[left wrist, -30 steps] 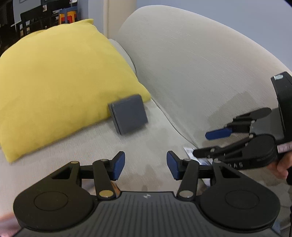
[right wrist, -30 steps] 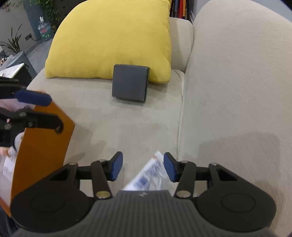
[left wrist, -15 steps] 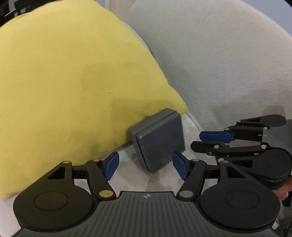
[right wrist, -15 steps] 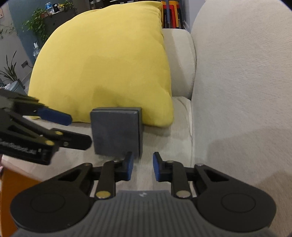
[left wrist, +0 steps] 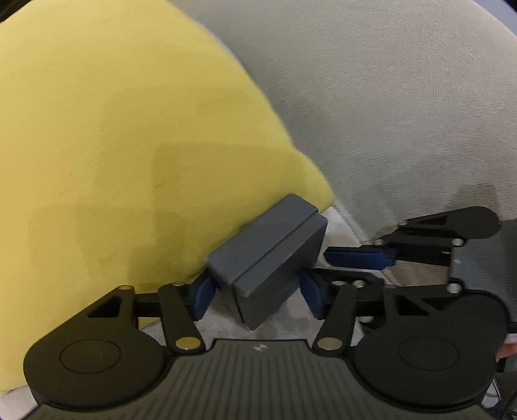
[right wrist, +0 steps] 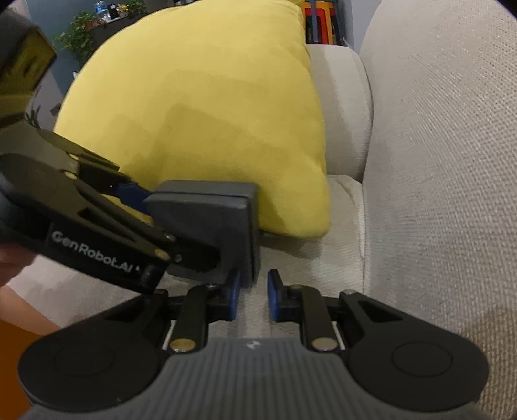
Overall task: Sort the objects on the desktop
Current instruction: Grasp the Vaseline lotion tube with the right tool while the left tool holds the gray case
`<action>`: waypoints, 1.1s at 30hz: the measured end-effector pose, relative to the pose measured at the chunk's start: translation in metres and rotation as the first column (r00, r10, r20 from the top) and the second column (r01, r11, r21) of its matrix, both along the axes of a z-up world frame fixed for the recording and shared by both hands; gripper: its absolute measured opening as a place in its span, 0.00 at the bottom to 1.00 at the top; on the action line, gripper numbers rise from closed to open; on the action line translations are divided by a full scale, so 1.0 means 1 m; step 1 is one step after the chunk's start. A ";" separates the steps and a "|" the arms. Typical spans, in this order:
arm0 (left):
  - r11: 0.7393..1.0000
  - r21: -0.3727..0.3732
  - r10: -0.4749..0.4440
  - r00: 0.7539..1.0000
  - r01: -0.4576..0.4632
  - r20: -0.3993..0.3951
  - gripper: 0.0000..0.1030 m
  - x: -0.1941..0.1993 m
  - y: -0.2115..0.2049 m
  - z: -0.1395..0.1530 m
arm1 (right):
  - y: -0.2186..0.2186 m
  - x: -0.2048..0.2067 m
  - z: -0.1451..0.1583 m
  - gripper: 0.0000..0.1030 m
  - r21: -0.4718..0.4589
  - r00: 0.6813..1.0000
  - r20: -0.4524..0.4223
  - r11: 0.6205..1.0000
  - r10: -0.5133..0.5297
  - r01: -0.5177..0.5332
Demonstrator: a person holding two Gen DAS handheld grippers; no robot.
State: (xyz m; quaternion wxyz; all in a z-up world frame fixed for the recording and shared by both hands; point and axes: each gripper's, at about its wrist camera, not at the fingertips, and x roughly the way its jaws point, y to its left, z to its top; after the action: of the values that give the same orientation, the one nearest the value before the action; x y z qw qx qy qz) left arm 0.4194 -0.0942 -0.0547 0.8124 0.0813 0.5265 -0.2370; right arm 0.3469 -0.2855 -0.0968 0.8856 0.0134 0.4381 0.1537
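Yellow cushion (right wrist: 200, 129) propped against beige sofa armrest (right wrist: 342, 110), lower corner resting on seat (right wrist: 323, 261). Sofa backrest (right wrist: 446, 161) of coarse woven fabric rising at right. Behind the cushion, leafy potted plants (right wrist: 80, 35) at upper left and colourful shelving (right wrist: 323, 26), blurred.

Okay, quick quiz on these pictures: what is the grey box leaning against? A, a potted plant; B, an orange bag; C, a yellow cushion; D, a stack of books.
C: the grey box stands on the sofa seat with its back against the yellow cushion, and the left gripper has its fingers on either side of it.
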 end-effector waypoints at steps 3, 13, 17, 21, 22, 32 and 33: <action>1.000 0.000 -0.024 0.999 0.025 0.023 0.51 -0.010 -0.004 0.005 | -0.004 -0.002 0.005 0.19 0.010 1.000 -0.013 1.000 -0.008 0.008; 0.994 -0.107 0.035 0.995 -0.024 0.093 0.42 -0.065 0.017 0.049 | -0.002 -0.028 0.034 0.42 -0.172 0.975 -0.213 0.985 -0.057 0.020; 0.990 -0.137 0.056 0.991 -0.039 0.120 0.42 -0.093 0.027 0.071 | 0.000 -0.040 0.030 0.42 -0.252 0.944 -0.315 0.968 -0.099 0.017; 0.983 -0.176 0.081 0.986 -0.055 0.144 0.43 -0.121 0.040 0.091 | 0.012 -0.051 0.017 0.42 -0.329 0.916 -0.388 0.944 -0.097 -0.039; 0.981 -0.184 0.088 0.985 -0.059 0.149 0.43 -0.126 0.042 0.095 | 0.013 -0.052 0.013 0.42 -0.338 0.907 -0.407 0.940 -0.105 -0.043; 0.966 -0.240 0.141 0.971 -0.092 0.195 0.43 -0.193 0.074 0.127 | 0.016 -0.048 -0.014 0.31 -0.400 0.862 -0.466 0.917 -0.201 -0.003; 0.965 -0.244 0.143 0.971 -0.094 0.194 0.43 -0.200 0.077 0.128 | 0.015 -0.049 -0.012 0.29 -0.402 0.864 -0.460 0.916 -0.203 0.001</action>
State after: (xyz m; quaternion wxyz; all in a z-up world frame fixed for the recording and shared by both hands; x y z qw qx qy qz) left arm 0.2194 -0.0170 0.0738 0.8801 -0.0217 0.4103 -0.2379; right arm 0.2975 -0.2702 -0.1093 0.7361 -0.1001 0.6694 0.0072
